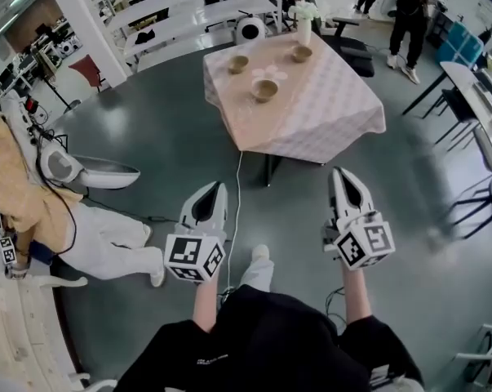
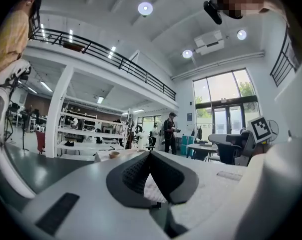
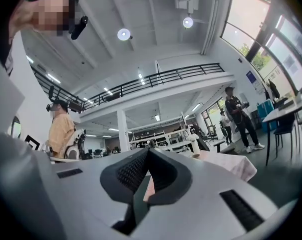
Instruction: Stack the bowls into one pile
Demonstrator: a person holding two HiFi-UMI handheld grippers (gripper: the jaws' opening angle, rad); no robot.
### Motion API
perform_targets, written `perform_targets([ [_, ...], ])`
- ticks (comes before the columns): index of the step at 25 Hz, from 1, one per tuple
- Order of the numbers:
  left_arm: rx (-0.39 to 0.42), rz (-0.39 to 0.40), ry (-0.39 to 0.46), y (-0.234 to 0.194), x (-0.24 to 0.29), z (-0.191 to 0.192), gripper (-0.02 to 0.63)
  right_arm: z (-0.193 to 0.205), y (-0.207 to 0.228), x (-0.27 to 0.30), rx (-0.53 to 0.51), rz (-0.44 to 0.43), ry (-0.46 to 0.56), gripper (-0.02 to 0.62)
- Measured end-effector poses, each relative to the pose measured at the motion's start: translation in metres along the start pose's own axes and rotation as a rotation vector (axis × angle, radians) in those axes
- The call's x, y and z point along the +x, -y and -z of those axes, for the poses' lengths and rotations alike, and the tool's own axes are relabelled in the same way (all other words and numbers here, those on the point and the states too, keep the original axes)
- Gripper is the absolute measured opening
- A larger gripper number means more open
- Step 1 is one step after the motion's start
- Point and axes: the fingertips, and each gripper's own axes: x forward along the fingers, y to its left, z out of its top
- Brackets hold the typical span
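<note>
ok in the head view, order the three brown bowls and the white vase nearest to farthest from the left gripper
1. Mid-table brown round bowl, nearest the left gripper.
2. Far-left brown bowl, at the back corner.
3. Far-right brown bowl, across to the right.
4. White flower vase, just behind that bowl.

Cloth-covered table [image 1: 335,113]: near bowl [image 1: 265,90], left bowl [image 1: 238,64], far bowl [image 1: 301,53], all apart; white vase [image 1: 303,24] behind far bowl.
</note>
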Motion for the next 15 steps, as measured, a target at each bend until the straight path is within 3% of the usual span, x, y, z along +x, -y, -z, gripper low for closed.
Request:
perform_targets([
  [8,-0.020,0.030,-0.011,-0.055,0.076,0.000,-0.003,0.017,0.016,0.087,-0.066,0.016,-0.052,-0.009],
  [15,-0.052,0.077,-0.032,-0.083,0.132,0.011,-0.003,0.044,0.033,0.141,-0.038,0.048,-0.080,-0.009],
])
